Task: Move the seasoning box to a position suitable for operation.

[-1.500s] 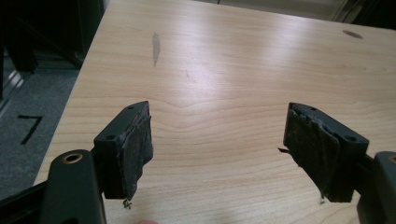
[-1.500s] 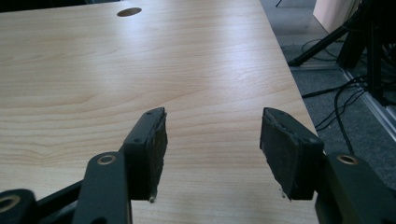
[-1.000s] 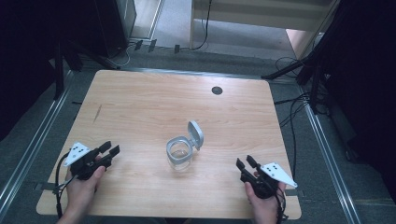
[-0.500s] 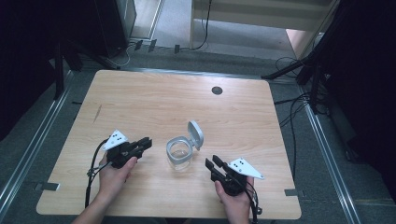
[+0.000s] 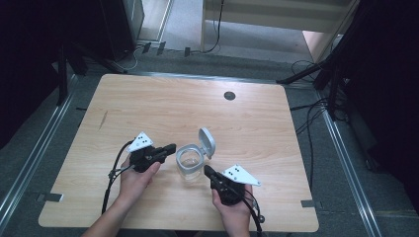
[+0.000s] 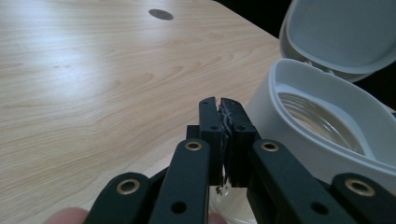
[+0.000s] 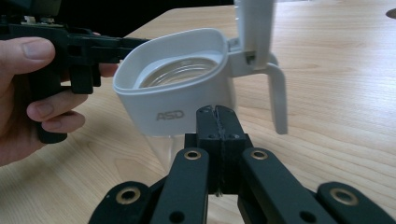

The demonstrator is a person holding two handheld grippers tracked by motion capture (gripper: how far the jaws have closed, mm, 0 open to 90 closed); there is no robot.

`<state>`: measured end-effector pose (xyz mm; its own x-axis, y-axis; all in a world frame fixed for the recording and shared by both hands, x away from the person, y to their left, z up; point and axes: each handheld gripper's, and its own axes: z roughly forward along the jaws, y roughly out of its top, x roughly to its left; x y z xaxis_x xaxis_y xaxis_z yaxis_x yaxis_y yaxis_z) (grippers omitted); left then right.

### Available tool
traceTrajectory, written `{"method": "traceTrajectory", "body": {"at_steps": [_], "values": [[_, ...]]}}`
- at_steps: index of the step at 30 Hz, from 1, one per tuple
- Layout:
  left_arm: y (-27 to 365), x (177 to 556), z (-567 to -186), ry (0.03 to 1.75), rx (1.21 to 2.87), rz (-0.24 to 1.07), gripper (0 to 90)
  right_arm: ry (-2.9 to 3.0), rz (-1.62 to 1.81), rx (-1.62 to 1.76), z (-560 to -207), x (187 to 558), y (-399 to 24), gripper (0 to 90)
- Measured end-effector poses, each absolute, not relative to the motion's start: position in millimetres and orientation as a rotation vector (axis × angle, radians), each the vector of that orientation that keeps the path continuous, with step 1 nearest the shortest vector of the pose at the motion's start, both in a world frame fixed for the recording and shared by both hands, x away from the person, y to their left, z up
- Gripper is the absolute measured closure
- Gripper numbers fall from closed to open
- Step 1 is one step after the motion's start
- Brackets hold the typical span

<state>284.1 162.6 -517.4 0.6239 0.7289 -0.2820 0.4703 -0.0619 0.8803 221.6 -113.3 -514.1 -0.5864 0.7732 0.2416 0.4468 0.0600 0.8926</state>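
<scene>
While lid [image 5: 207, 141] stands open, both hand-held grippers, left [image 5: 170, 147] and right [image 5: 207, 170], closed empty, flank jar [image 5: 189, 162].

From the high view I get an evenly lit desk [image 5: 163, 103] with dark, murky surroundings and only soft shadows under the hands. In my left gripper view, glare washes the far wood pale, and the tongs [image 6: 221, 106] sit slightly soft up close. My right gripper view is dimmer, with the hand [image 7: 28, 98] at its edge blurred.
</scene>
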Motion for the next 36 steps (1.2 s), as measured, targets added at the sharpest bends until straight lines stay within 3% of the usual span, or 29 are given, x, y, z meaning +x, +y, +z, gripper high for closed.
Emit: {"method": "traceTrajectory", "body": {"at_steps": [17, 36], "values": [[156.2, 268.3, -511.4, 0.871, 1.778, 0.262, 90.0, 2.036, 1.505, 1.264, -516.3, 228.0, -114.0, 90.0], [147.7, 256.9, -507.3, 0.830, 1.791, 0.243, 89.7, 2.079, 1.489, 1.296, -521.6, 265.8, -125.6, 90.0]]}}
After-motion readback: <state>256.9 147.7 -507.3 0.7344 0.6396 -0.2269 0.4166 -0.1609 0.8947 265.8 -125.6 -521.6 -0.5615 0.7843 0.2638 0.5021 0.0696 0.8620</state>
